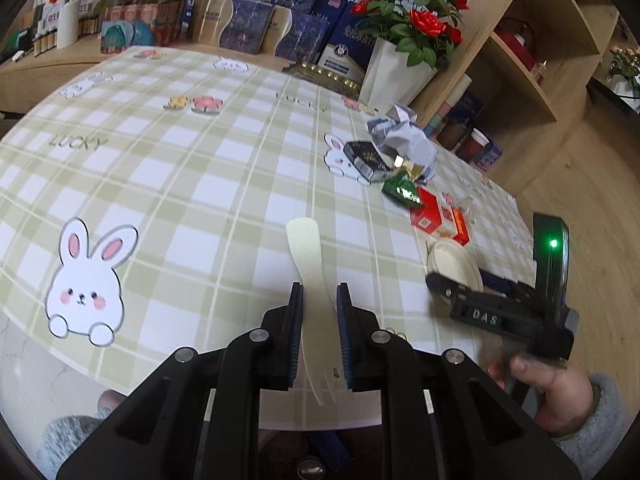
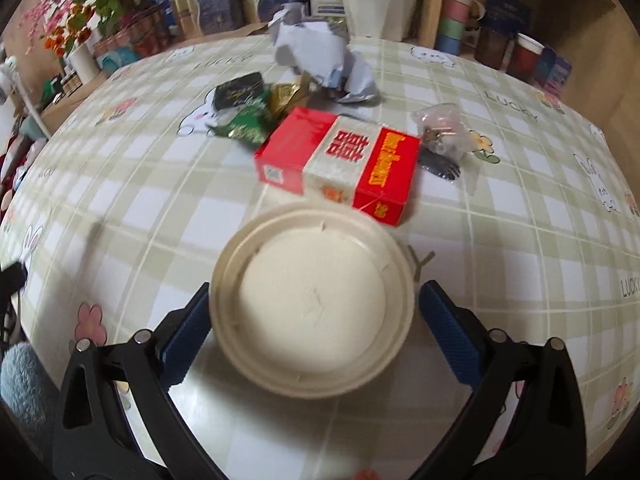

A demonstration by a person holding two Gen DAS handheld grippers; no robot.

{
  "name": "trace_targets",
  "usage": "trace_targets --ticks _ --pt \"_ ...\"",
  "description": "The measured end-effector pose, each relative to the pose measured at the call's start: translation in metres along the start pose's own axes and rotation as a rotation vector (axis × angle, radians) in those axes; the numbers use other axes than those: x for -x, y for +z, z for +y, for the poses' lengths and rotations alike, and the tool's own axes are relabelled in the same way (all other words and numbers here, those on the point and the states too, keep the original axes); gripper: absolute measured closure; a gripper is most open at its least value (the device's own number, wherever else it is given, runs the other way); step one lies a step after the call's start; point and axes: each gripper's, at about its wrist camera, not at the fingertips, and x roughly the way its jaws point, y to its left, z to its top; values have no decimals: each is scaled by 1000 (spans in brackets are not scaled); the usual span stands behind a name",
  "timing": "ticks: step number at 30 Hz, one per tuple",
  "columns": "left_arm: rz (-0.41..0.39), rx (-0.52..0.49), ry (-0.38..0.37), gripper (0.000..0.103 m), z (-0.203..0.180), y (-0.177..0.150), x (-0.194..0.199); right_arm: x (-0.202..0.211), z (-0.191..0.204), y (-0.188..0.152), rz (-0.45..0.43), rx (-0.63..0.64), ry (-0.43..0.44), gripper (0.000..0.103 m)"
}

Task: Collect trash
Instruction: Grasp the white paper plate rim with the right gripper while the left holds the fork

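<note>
Surface (image 1: 192,168) covered by a green-and-white checked cloth printed with rabbits and flowers. A white pot of red roses (image 1: 404,32) stands at its far edge beside wooden shelving (image 1: 532,60). Trash lies clustered on the cloth: crumpled white paper (image 2: 320,56) farthest back, with a dark packet (image 2: 238,90), a green wrapper (image 2: 244,126) and a gold wrapper (image 2: 286,94) in front of it. A red-and-white carton (image 2: 340,160) lies nearer the camera; a clear plastic bag (image 2: 440,128) lies just to its right. A round cream plate (image 2: 312,300) sits just in front of the carton, between the widely parted right tongs (image 2: 314,320); whether the blue pads (image 2: 450,328) touch its rim cannot be told. The left tongs (image 1: 320,300) are clamped on a cream disposable fork (image 1: 316,280), handle pointing away over the cloth, tines toward the camera. In the left wrist view, a hand (image 1: 544,384) in a grey sleeve grips the right tool.
</note>
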Motion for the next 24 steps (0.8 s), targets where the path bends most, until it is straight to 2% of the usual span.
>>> trace_targets --ticks 3,9,15,20,22,23,24 --pt "18 -30 -4 86 -7 -6 -6 0 -1 -2 -24 8 11 4" --pt "38 -64 -19 86 -19 -12 -14 -2 -3 1 -18 1 13 4" --pt "41 -69 -37 86 -25 -14 -10 -2 -2 1 -23 13 14 4" --pt "29 -90 -54 86 -33 -13 2 -4 0 5 10 25 8 5" --pt "15 -103 -62 86 -34 -13 11 -2 1 6 19 34 20 9" --pt "8 -106 -65 86 -35 -13 16 1 6 6 17 56 19 16" --pt "1 -107 -69 86 -34 -14 22 3 10 5 17 74 9 18"
